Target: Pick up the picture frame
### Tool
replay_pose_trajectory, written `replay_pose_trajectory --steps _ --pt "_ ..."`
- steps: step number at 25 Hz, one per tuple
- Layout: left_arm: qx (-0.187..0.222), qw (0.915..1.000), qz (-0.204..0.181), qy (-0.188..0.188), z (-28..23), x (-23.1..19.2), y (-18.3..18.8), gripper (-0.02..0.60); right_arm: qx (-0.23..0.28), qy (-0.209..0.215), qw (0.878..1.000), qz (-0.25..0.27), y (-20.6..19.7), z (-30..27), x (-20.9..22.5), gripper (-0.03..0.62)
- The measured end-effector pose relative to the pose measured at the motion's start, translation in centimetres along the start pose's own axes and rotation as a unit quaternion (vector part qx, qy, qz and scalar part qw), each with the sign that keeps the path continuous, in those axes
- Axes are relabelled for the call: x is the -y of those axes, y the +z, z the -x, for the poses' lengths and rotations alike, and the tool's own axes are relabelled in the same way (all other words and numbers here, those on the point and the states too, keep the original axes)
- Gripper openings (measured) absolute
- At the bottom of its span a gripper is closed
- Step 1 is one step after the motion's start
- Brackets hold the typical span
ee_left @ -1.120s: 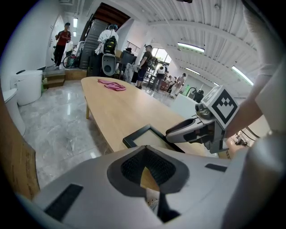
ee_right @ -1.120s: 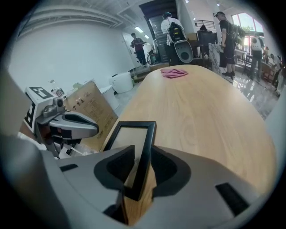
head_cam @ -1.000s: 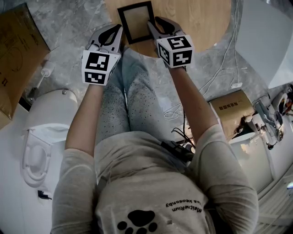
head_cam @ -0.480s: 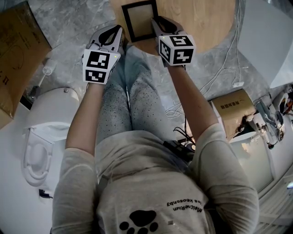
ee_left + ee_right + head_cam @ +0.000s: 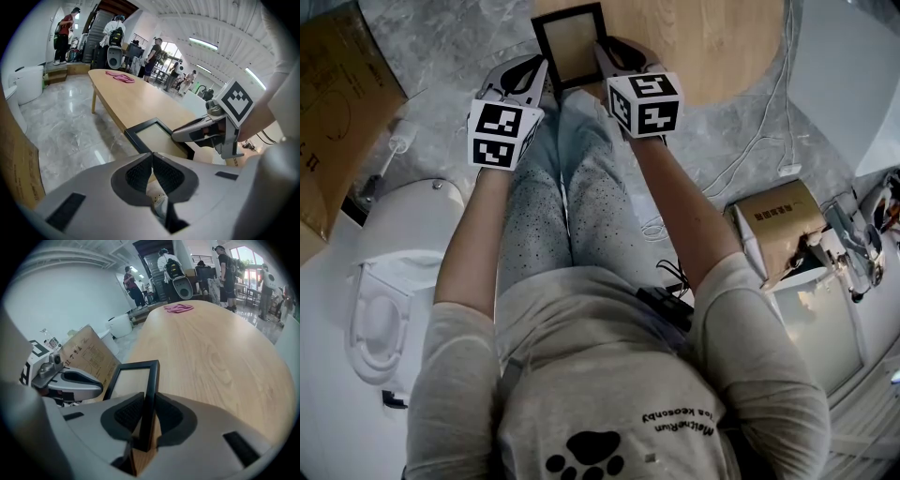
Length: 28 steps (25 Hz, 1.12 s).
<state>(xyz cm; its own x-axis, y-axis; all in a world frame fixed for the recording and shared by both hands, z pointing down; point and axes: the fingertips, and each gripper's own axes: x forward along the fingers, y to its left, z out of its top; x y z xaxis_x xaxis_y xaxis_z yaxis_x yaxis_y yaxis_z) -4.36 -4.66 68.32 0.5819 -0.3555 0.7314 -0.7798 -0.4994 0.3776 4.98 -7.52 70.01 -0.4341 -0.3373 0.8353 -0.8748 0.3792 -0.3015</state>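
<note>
A black picture frame [image 5: 567, 47] with a beige middle lies flat at the near edge of the round wooden table [image 5: 712, 47]. My right gripper [image 5: 609, 56] straddles the frame's right bar. In the right gripper view that bar [image 5: 149, 390] runs between the pads with no gap showing, and the jaws of my right gripper [image 5: 147, 420] are closing on it. My left gripper [image 5: 534, 75] hangs just left of the frame, off the table edge and above the person's knee. In the left gripper view its pads meet with nothing between them at my left gripper [image 5: 152, 164], apart from the frame [image 5: 154, 136].
A large cardboard box [image 5: 337, 103] stands at the left and a white toilet [image 5: 384, 281] below it. A smaller box [image 5: 778, 225] and loose cables [image 5: 750, 159] lie on the marble floor at the right. A pink cloth [image 5: 178, 308] lies far across the table.
The right gripper has slid left with the frame's right bar between its jaws, and the frame has shifted left with it. The left gripper has crept slightly toward the frame.
</note>
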Motion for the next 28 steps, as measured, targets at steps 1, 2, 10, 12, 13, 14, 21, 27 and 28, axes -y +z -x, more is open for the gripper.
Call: replay_pose_trajectory --steps 1,2,10,12,13,14,21,27,28 --pt "-0.001 1.0 0.006 -0.004 0.0 0.0 -0.2 0.011 0.0 0.0 1.0 0.0 0.0 0.0 -0.1 0.083" --pt "-0.002 0.9999 0.013 -0.007 0.1 0.0 -0.3 0.011 0.001 0.0 1.0 0.0 -0.1 0.0 -0.3 0.083" --pt "-0.011 0.9976 0.058 -0.037 -0.2 -0.7 -1.2 0.178 -0.001 0.001 1.0 0.004 -0.6 -0.2 -1.4 0.081" --pt "-0.012 0.9962 0.072 -0.047 -0.6 -0.8 -1.2 0.209 0.0 0.0 1.0 0.003 -0.5 -0.2 -1.4 0.081" --pt "-0.014 0.9955 0.077 -0.054 -0.8 -0.8 -1.3 0.224 0.001 0.0 1.0 0.003 -0.5 -0.1 -1.4 0.081" --pt "-0.017 0.9949 0.079 -0.06 -1.1 -0.7 -1.3 0.234 0.003 0.0 1.0 0.001 -0.5 -0.1 -1.3 0.081" --pt "-0.025 0.9872 0.11 -0.113 -2.8 0.5 -1.5 0.262 0.003 0.011 1.0 0.0 -0.5 0.0 -1.6 0.081" --pt "-0.035 0.9782 0.159 -0.13 -3.3 0.7 -2.6 0.262 -0.003 0.029 1.0 0.007 -1.0 -0.3 -2.9 0.081" --pt "-0.036 0.9764 0.167 -0.132 -3.3 0.8 -2.6 0.262 -0.002 0.032 0.999 0.006 -1.0 -0.4 -3.0 0.081"
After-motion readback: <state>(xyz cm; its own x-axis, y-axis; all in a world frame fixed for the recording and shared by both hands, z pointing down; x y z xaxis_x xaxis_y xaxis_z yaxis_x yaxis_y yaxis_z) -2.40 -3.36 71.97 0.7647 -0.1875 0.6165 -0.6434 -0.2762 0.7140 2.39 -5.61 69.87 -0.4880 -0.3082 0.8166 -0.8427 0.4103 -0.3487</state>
